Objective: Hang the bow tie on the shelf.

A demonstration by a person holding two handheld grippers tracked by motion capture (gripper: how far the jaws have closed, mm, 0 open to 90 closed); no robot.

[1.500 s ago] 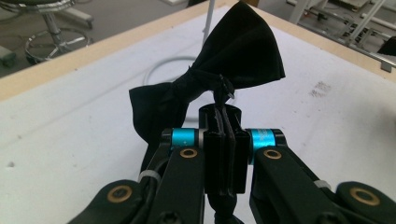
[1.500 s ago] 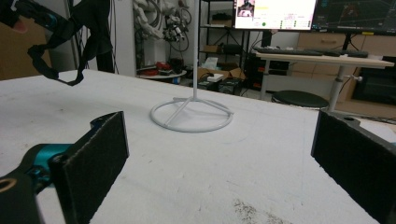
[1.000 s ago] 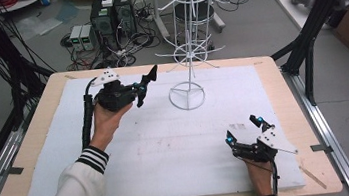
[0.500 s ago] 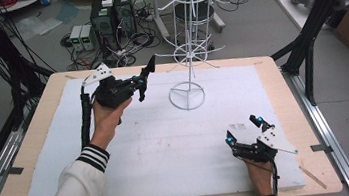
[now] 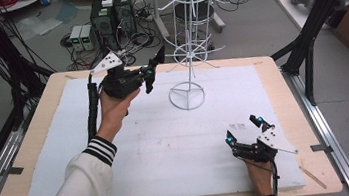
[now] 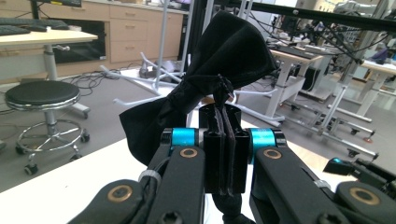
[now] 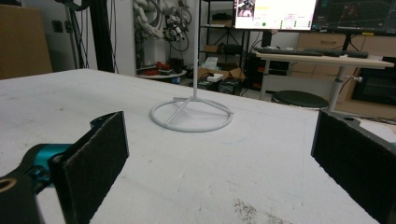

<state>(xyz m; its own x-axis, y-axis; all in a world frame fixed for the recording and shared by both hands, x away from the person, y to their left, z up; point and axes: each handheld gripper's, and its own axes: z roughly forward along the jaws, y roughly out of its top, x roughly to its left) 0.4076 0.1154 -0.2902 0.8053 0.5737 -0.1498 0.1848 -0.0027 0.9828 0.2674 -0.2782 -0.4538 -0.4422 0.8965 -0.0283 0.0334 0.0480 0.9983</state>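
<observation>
Left tongs (image 5: 155, 69) raised above the far left of the counter (image 5: 283, 99), jaws pressed together on the drawstring of a small black pouch (image 6: 219, 70). In the left gripper view the cord runs down between the pads while the bag itself stands above them, gathered at the neck and leaning to one side. The pouch is thus held in the air, just to the left of the white wire rack (image 5: 192, 50), whose ring base (image 7: 191, 115) rests on the white mat.

Right tongs (image 5: 245, 130) rest low on the near right of the counter, jaws spread wide and holding nothing; the right gripper view looks across the bare mat to the rack's base.

Likely hazards, judged from this arrangement: the hold is on thin cord only, so a quick swing may let the cord slide out from the pads and drop the pouch. The rack is light and slender; a nudge from the raised gripper could tip or shift it, as nothing steadies its base. The loop to be hooked cannot be made out, so an arm of the rack may miss it.
</observation>
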